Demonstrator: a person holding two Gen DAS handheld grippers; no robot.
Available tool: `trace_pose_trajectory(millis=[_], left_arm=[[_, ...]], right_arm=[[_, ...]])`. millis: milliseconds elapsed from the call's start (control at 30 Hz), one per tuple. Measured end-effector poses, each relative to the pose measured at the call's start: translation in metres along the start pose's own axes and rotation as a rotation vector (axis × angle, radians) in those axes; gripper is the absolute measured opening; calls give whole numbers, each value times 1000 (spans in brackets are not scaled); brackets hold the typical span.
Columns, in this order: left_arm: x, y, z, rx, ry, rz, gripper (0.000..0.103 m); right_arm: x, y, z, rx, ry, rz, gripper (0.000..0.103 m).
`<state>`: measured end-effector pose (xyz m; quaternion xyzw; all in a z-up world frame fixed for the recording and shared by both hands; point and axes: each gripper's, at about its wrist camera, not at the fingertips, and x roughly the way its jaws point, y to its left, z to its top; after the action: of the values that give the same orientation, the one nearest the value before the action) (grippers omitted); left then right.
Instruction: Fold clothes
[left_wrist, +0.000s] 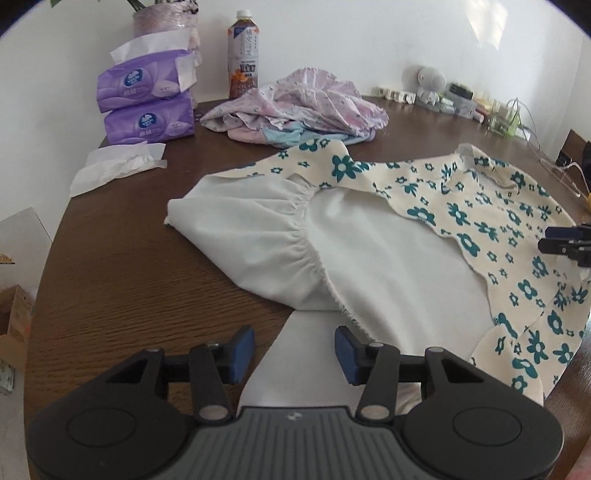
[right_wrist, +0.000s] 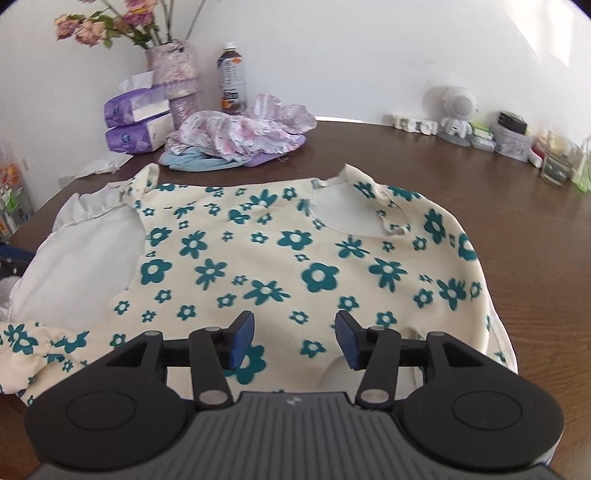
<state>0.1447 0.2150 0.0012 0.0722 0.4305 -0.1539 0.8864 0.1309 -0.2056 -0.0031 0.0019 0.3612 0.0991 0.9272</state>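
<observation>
On the brown tabletop (right_wrist: 498, 229) a cream garment with teal flowers (right_wrist: 266, 266) lies spread flat, its white sleeve (left_wrist: 258, 243) out to the left. The left gripper (left_wrist: 294, 354) hovers wide and empty over the white edge; the right gripper (right_wrist: 294, 341) hangs wide above the flowered front, gripping nothing.

A dark wooden table (right_wrist: 498, 229) was seen. A floral garment (right_wrist: 280, 258) was spread near, a crumpled clothes pile (right_wrist: 236, 140) lay beyond, and tissue packs (right_wrist: 133, 125), a vase (right_wrist: 177, 81) and a bottle (right_wrist: 231, 79) were ranged far left.
</observation>
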Motion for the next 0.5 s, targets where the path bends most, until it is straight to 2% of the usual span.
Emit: trace_pose_trajectory(millis=[100,133,167,267,400,500], left_arm=[[0,-6,-1,22,-2,5,30],[0,-9,-1,29,-1,0,19],[-1,-11,-2,31,0,-5,4],[-4,-18,-7,3,-15,22,1],[-26,-24,-21,-72,-88,121,0],[-53,-20,-32,-155,-151,232,0]], right_arm=[[3,-1,0,-1,2,24,51],[4,0,0,-8,4,30,53],[6,1,-1,-15,5,36,54],[11,3,-1,-34,13,49,55],[13,5,-3,-76,16,56,57],[12,5,-6,-101,12,58,60]])
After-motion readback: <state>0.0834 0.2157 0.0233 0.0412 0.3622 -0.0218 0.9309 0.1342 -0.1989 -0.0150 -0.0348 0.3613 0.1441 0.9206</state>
